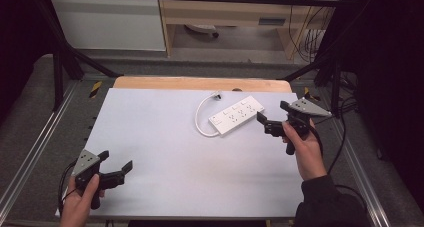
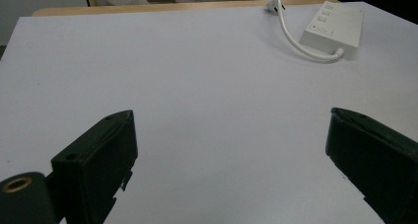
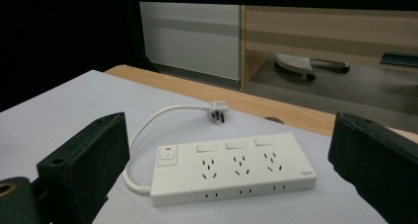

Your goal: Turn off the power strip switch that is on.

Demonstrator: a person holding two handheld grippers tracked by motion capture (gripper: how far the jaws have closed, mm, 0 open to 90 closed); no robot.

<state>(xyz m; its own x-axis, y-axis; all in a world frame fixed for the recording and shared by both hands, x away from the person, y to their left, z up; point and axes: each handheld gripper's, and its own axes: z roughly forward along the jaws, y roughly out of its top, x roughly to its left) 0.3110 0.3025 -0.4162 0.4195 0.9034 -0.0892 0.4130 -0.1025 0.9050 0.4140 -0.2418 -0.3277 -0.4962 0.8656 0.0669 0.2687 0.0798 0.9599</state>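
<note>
- A lab or test room set up for recording is suggested by the black metal frame (image 1: pixel 65 57) built around the table (image 1: pixel 165 152).
- The table is covered by a plain white sheet, with a wooden edge (image 1: pixel 200 83) left bare at the far side.
- Loose cables (image 1: pixel 310 37) are seen hanging at a wooden cabinet (image 1: pixel 225 12) behind.
- A chair base on castors (image 3: pixel 300 63) is seen on the grey floor.

No lettering can be read anywhere. The power strip (image 3: pixel 231 167) bears a tiny mark at its 4 o'clock corner, too small to read.
</note>
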